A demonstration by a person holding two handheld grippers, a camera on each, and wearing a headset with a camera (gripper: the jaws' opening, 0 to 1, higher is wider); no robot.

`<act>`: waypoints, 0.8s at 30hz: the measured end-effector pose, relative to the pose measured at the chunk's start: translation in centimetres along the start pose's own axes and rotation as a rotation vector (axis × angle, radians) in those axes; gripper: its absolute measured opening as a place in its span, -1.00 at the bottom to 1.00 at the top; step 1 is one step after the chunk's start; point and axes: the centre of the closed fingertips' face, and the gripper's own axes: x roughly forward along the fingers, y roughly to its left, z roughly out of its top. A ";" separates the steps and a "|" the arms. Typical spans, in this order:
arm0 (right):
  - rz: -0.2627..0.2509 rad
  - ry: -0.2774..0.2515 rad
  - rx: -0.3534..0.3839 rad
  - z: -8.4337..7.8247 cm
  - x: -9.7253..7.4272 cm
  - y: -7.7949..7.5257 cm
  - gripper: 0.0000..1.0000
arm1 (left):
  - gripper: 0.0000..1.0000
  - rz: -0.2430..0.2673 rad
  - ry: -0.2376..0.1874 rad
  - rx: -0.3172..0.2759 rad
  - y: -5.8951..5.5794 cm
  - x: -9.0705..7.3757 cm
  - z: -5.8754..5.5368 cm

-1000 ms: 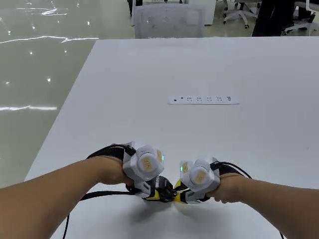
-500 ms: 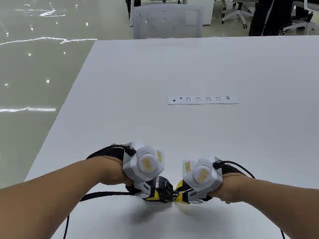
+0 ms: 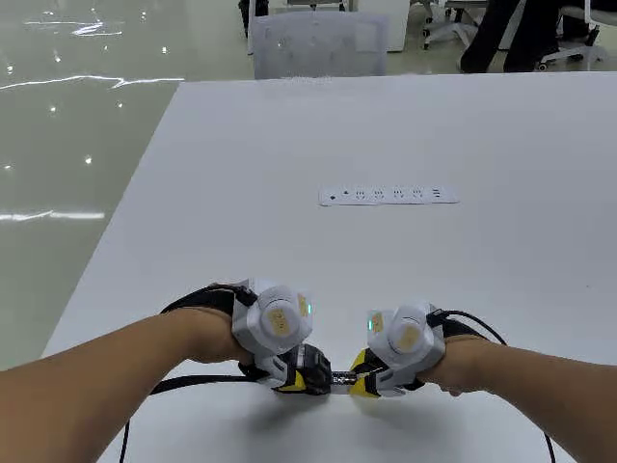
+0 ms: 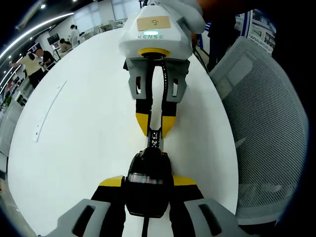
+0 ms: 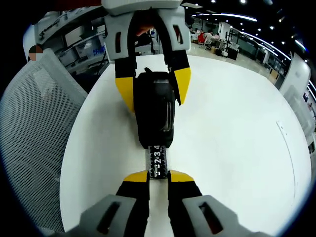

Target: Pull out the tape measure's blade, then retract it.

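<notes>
My left gripper [image 4: 148, 180] clamps the black tape measure case [image 4: 147, 195] between its yellow pads [image 4: 112, 181]. My right gripper [image 5: 158, 176] pinches the short exposed blade [image 5: 157, 159] just beyond the case. Both sit at the worktop's [image 3: 386, 135] near edge, toward its left corner.

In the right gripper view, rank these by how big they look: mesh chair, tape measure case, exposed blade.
1. mesh chair, though the view's edge cuts it off
2. tape measure case
3. exposed blade, clearly the smallest
</notes>
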 end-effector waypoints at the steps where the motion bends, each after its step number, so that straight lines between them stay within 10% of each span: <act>1: 0.000 0.000 0.000 -0.1 -0.1 0.0 -0.78 | -0.39 0.000 0.000 0.000 0.0 0.0 0.0; 24: -0.014 0.025 0.027 -2.8 -2.3 -0.4 -0.78 | -0.39 0.006 -0.004 -0.009 0.1 0.0 0.0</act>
